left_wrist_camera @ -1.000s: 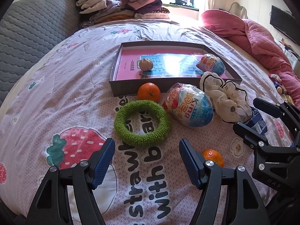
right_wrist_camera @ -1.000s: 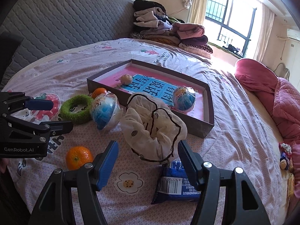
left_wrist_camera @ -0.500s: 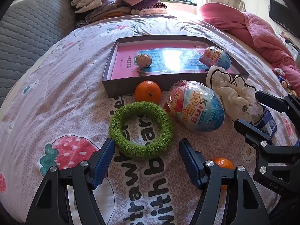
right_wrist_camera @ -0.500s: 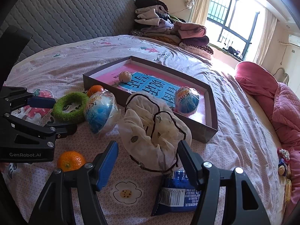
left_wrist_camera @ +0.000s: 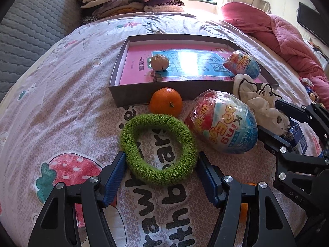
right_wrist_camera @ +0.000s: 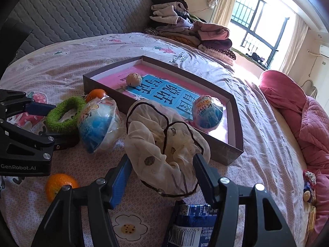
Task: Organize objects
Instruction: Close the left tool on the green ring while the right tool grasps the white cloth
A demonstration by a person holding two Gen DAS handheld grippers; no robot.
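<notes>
A green fuzzy hair ring lies on the bedspread between the blue pads of my left gripper. Its jaws are closing, and the pads stand at the ring's sides without squeezing it. My right gripper straddles a white gauzy scrunchie with black trim. Those jaws are closing too, with fabric bulging against the right pad. Behind the ring sit an orange and a wrapped toy egg. The brown box holds a walnut and a smaller egg.
A second orange lies near the left gripper's body. A blue snack packet sits under the right gripper. Folded clothes are stacked at the bed's far end, and a pink quilt lies to the right. A grey padded headboard stands behind.
Both grippers have moved forward and lower. The green ring now lies between the left pads and the white scrunchie between the right pads. Both pairs of jaws have narrowed.
</notes>
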